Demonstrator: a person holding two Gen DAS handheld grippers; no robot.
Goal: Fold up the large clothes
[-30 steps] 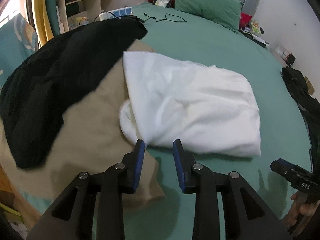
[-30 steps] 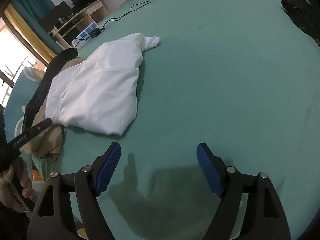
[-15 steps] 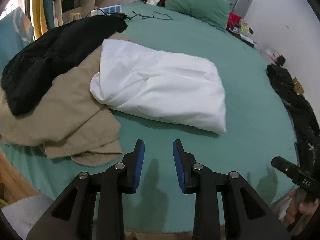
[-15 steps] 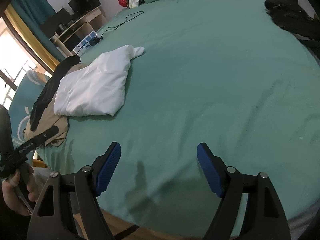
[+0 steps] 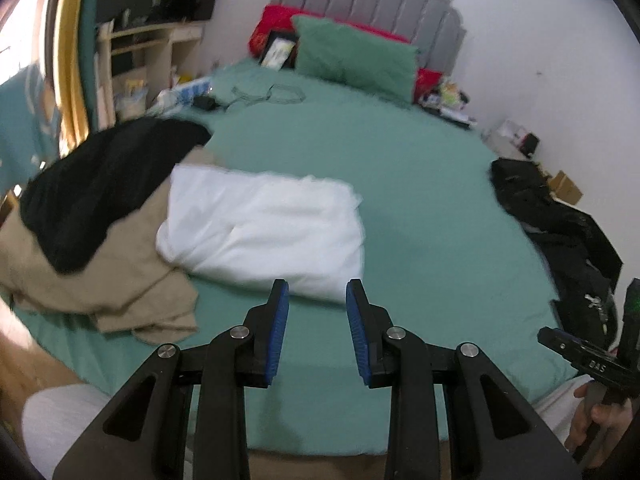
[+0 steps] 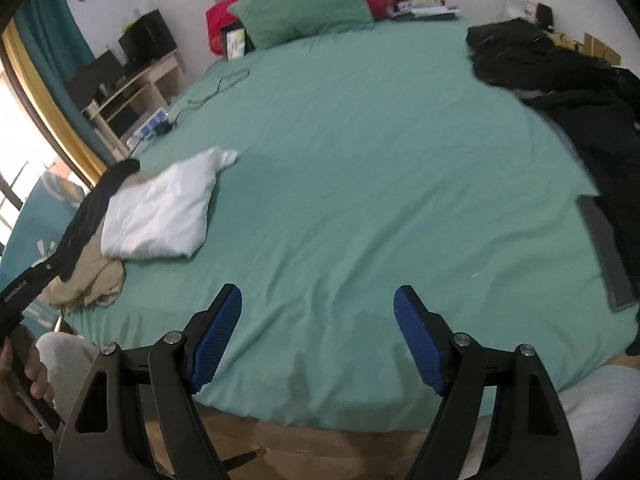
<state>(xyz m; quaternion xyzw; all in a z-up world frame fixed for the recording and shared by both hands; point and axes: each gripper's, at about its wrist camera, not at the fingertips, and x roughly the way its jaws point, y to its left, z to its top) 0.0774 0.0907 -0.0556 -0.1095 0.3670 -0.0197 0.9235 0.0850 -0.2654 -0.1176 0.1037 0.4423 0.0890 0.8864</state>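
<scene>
A folded white garment [image 5: 264, 228] lies on the green bed [image 5: 400, 184], resting partly on a tan garment [image 5: 100, 284] with a black garment [image 5: 100, 188] on top. The same pile shows at the left of the right wrist view, with the white garment [image 6: 160, 212] uppermost. My left gripper [image 5: 316, 296] is open and empty, held back above the bed's near edge, short of the white garment. My right gripper [image 6: 318, 304] is wide open and empty above the near edge. A heap of black clothes [image 6: 560, 80] lies on the bed's right side.
A green pillow [image 5: 356, 56] and a red cushion [image 5: 276, 24] lie against the grey headboard. A cable [image 5: 268, 94] and a power strip lie at the far left of the bed. A wooden shelf unit [image 5: 136, 64] stands left. A flat dark board [image 6: 604, 252] lies at right.
Both grippers have pulled back and up from the white garment toward the foot of the bed. The clothes look smaller and farther. The garments lie as before.
</scene>
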